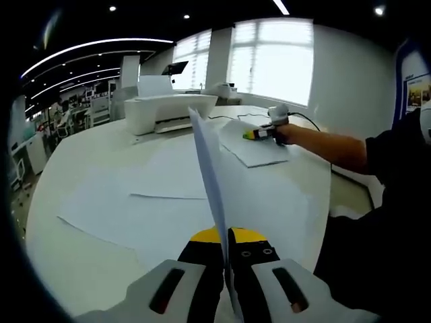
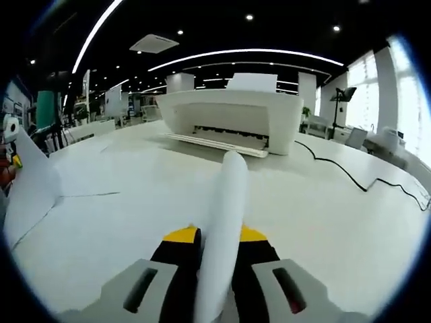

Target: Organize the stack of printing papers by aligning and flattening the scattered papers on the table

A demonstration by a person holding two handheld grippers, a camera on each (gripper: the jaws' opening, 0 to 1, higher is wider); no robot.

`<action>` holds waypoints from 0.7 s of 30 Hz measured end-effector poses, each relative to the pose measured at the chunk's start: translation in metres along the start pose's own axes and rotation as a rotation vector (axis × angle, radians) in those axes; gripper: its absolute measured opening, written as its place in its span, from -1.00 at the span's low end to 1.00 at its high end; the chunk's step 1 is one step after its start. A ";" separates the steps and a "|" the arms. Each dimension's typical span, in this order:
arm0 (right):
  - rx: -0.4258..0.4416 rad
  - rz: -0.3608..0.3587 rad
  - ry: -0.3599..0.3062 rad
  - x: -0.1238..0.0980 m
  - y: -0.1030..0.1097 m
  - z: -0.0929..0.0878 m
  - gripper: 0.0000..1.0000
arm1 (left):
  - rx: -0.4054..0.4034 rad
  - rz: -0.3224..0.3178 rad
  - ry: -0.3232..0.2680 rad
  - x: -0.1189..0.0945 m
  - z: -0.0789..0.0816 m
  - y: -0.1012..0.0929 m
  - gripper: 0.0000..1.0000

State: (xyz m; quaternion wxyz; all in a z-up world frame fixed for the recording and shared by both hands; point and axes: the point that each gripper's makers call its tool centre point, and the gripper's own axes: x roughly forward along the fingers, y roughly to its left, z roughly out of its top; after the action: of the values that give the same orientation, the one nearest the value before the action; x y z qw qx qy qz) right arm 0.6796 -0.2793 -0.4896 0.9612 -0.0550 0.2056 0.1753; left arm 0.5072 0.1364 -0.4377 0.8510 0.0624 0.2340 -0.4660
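- Left gripper view: your left gripper [image 1: 225, 266] is clamped on a sheet [image 1: 210, 168] raised edge-on over the table [image 1: 87, 256].
- The right gripper [image 2: 219, 269] pinches its own curled sheet [image 2: 225, 208]; lower both flat, edges squared, short of the printer [image 2: 232, 114].

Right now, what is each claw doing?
Left gripper: shut on an upright white paper sheet.
Right gripper: shut on a curled white paper sheet.

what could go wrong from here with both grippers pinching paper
The left gripper holds its sheet by one edge, standing upright, so it may crease or slip. The right gripper clamps a curled sheet that could fold when laid down. Loose papers on the table could be swept further out of line.
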 end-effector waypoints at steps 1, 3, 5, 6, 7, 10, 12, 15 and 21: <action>-0.003 -0.006 0.000 -0.002 0.003 -0.001 -0.75 | 0.001 0.000 0.000 0.000 0.000 0.000 -0.87; -0.015 -0.023 0.002 -0.001 -0.003 -0.002 -0.76 | 0.001 0.001 0.000 -0.001 0.000 -0.001 -0.87; -0.068 -0.050 0.003 -0.003 0.000 -0.003 -0.76 | 0.003 0.001 -0.002 -0.001 0.000 -0.002 -0.87; -0.112 -0.061 0.000 -0.001 -0.001 -0.001 -0.76 | 0.004 0.000 -0.002 -0.001 0.000 -0.003 -0.87; -0.154 -0.079 -0.001 -0.001 0.000 0.000 -0.76 | 0.004 0.001 -0.003 -0.001 0.000 -0.003 -0.87; -0.310 -0.123 0.016 -0.002 0.007 0.001 -0.84 | 0.005 0.000 -0.003 -0.001 0.000 -0.004 -0.87; -0.390 -0.147 0.035 -0.002 0.012 0.000 -0.90 | 0.006 -0.002 -0.003 0.000 0.000 -0.005 -0.87; -0.371 -0.170 0.040 -0.002 0.011 -0.001 -0.89 | 0.008 -0.003 -0.004 0.000 0.001 -0.006 -0.87; -0.248 -0.225 0.007 -0.007 -0.009 -0.003 -0.66 | 0.008 -0.005 -0.011 0.000 0.002 -0.010 -0.87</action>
State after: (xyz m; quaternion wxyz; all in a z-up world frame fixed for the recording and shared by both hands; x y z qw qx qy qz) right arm 0.6758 -0.2898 -0.4893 0.9599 -0.1967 0.1781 0.0903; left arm 0.5002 0.1299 -0.4349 0.8508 0.0627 0.2277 -0.4695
